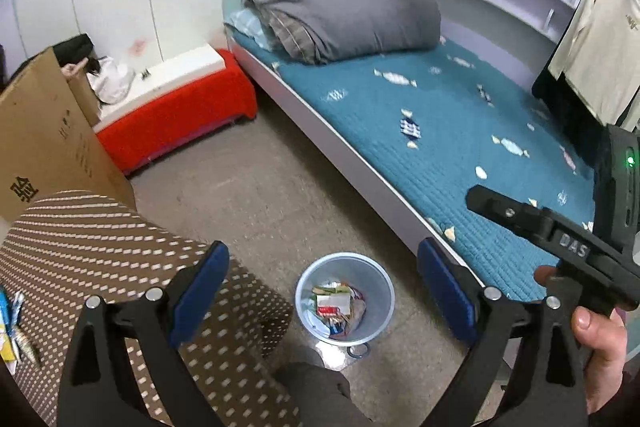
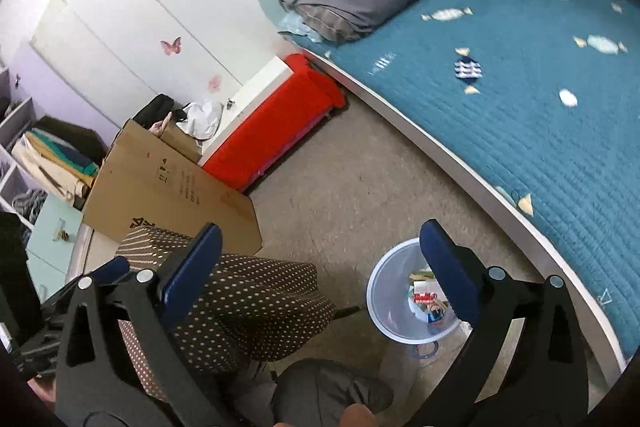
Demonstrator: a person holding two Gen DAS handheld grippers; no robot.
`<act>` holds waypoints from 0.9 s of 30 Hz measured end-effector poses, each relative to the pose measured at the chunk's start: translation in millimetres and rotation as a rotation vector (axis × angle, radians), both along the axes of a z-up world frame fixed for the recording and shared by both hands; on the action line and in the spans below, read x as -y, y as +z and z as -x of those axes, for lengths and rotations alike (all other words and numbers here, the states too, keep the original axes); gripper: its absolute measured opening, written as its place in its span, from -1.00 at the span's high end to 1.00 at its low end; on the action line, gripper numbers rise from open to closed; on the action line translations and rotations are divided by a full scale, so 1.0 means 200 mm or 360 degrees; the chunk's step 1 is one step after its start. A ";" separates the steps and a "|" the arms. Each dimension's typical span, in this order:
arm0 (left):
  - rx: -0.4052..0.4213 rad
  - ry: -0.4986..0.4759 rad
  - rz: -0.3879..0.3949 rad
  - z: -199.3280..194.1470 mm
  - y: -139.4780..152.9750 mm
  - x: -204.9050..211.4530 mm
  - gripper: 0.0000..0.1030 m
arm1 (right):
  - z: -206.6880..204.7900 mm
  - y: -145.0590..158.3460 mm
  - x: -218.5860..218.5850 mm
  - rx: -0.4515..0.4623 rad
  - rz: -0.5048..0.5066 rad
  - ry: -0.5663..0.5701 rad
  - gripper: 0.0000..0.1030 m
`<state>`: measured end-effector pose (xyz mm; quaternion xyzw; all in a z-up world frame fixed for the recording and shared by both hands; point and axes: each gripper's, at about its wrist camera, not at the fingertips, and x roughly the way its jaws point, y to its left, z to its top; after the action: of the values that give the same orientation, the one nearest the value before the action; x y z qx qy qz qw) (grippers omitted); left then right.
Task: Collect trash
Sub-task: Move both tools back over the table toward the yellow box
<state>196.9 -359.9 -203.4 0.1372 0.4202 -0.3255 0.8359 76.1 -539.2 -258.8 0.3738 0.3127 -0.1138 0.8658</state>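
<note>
A pale blue trash bin (image 1: 345,297) stands on the carpet beside the bed, holding several wrappers and paper scraps (image 1: 336,307). It also shows in the right wrist view (image 2: 404,297). My left gripper (image 1: 322,291) is open and empty, high above the bin. My right gripper (image 2: 320,271) is open and empty, also above the floor, its right finger over the bin's rim. The right gripper's black body (image 1: 560,239) shows at the right of the left wrist view. Some wrappers (image 1: 14,331) lie at the left edge on the dotted cloth.
A brown dotted cloth (image 1: 120,267) covers a surface at the left. A flat cardboard box (image 1: 44,143) leans behind it. A red bench (image 1: 180,115) stands by the wall. The teal bed (image 1: 440,127) with a grey folded duvet (image 1: 344,15) fills the right.
</note>
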 end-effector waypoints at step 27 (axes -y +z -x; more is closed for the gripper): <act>0.0356 0.0768 0.0264 0.12 0.38 -1.39 -0.86 | -0.37 0.60 -1.19 0.0176 0.0479 0.0765 -0.88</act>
<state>172.7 -82.8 -127.9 -0.0006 0.3178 -0.1330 0.9388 150.9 -302.1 -138.5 0.1619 0.3241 0.0701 0.9294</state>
